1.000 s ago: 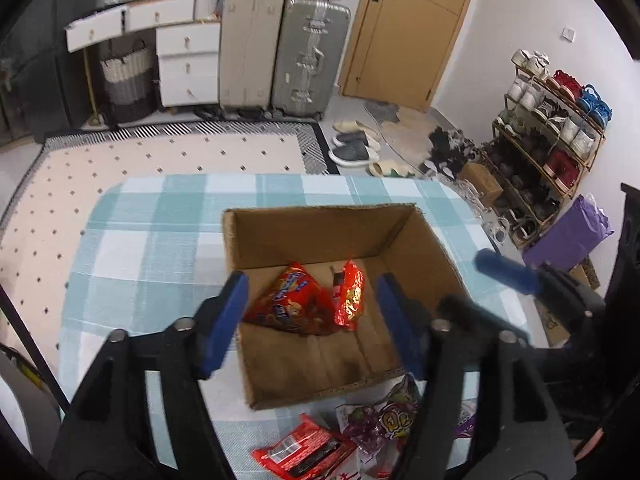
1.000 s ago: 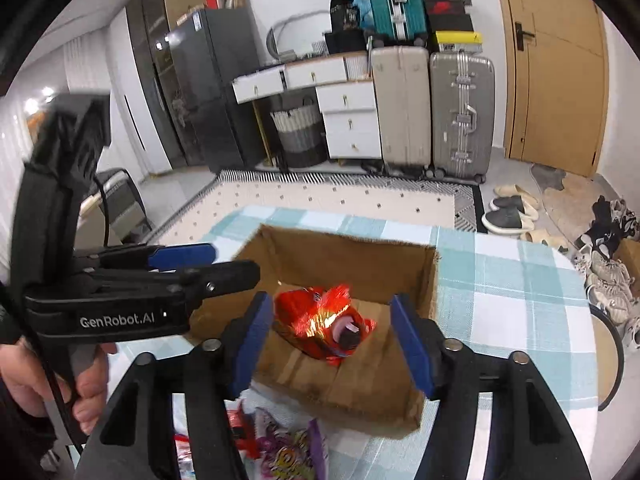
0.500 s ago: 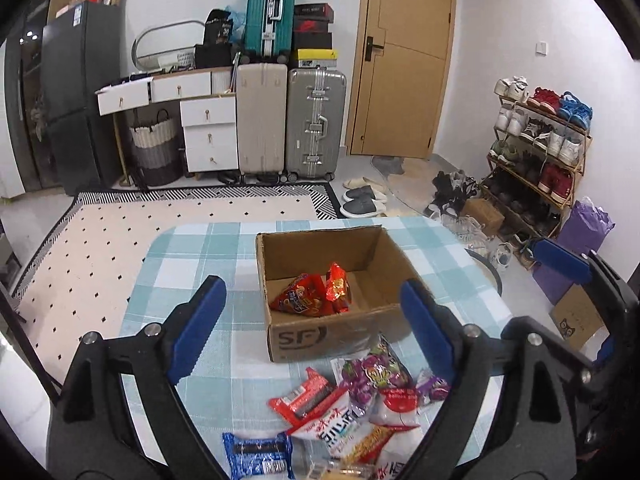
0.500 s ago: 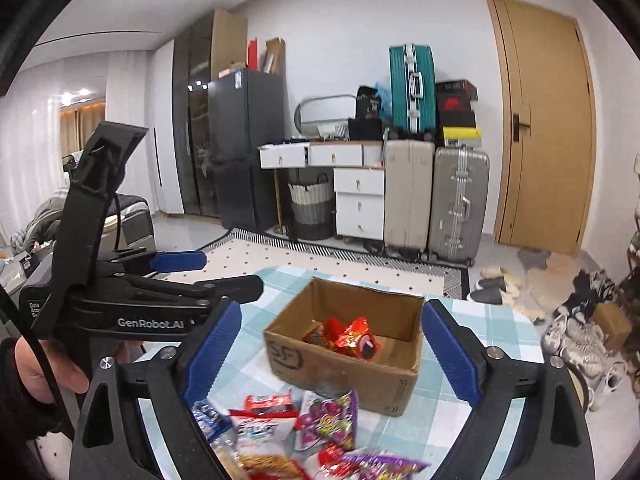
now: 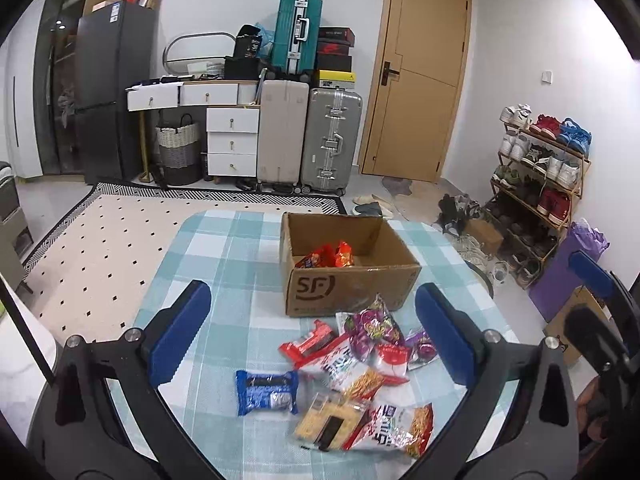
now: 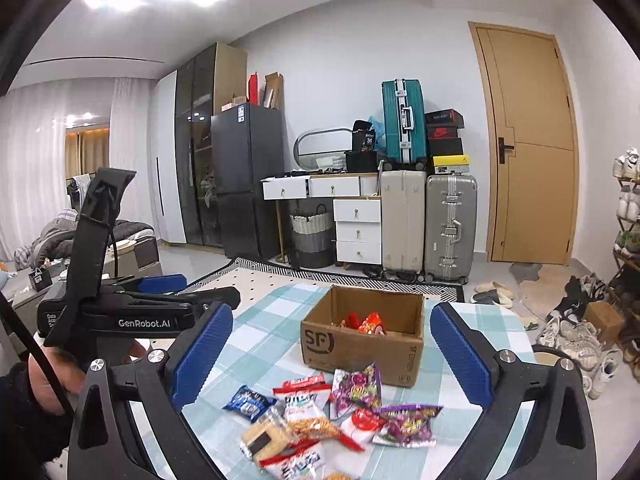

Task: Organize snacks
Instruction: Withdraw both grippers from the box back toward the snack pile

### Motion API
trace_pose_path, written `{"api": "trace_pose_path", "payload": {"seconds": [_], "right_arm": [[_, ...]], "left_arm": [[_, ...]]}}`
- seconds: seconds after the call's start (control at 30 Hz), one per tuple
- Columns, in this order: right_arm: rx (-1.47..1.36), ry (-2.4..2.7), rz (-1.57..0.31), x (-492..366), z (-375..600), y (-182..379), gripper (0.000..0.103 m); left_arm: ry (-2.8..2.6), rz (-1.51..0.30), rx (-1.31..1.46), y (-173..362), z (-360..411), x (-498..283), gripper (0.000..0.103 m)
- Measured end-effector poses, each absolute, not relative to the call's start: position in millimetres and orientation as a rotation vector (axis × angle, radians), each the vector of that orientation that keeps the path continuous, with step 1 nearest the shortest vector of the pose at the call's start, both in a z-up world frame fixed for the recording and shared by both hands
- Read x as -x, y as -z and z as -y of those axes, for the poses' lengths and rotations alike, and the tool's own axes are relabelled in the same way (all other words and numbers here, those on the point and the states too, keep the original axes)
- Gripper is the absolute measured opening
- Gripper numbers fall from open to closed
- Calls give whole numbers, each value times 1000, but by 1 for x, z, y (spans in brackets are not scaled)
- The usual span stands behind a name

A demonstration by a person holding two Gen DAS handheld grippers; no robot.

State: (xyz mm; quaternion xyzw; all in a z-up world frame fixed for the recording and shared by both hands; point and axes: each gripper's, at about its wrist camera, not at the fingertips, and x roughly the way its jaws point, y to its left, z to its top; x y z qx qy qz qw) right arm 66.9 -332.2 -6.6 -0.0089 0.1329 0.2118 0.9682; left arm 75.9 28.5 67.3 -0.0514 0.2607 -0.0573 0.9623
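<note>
An open cardboard box [image 5: 348,288] marked SF stands on the checked table [image 5: 224,264], with two red snack packs [image 5: 328,256] lying inside. Several loose snack packets [image 5: 352,360] lie in front of it, among them a blue one [image 5: 266,392] and a purple one [image 5: 372,326]. My left gripper [image 5: 310,304] hangs above the pile, short of the box, its jaws opening with nothing between them. My right gripper [image 6: 331,316] is likewise back from the box [image 6: 360,344], jaws opening and empty, over the packets [image 6: 340,412]. The left gripper [image 6: 160,300] shows at the left of the right wrist view.
A hand [image 6: 44,384] holds the left gripper. Beyond the table lie a dotted rug [image 5: 100,248], suitcases [image 5: 308,136], white drawers [image 5: 232,140], a door [image 5: 420,80] and a shoe rack [image 5: 540,184]. The cloth left of the box is bare.
Both grippers have drawn back and up from over the box and their jaws have spread wide. The two red packs stay in the box. The pile of packets has come into view.
</note>
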Motion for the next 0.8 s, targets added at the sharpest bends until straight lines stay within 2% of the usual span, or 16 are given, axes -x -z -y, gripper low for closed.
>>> {"api": "trace_pose_path", "payload": {"seconds": [0.3,0.8], "right_arm": [[21,-436,-290,-23,331,33,102],[-29,-441,-433,-25,337,104,102]], "left_arm": [[101,-567,130,-34,-52,-47,102],[70,-592,164,34,-70,-19,102]]}}
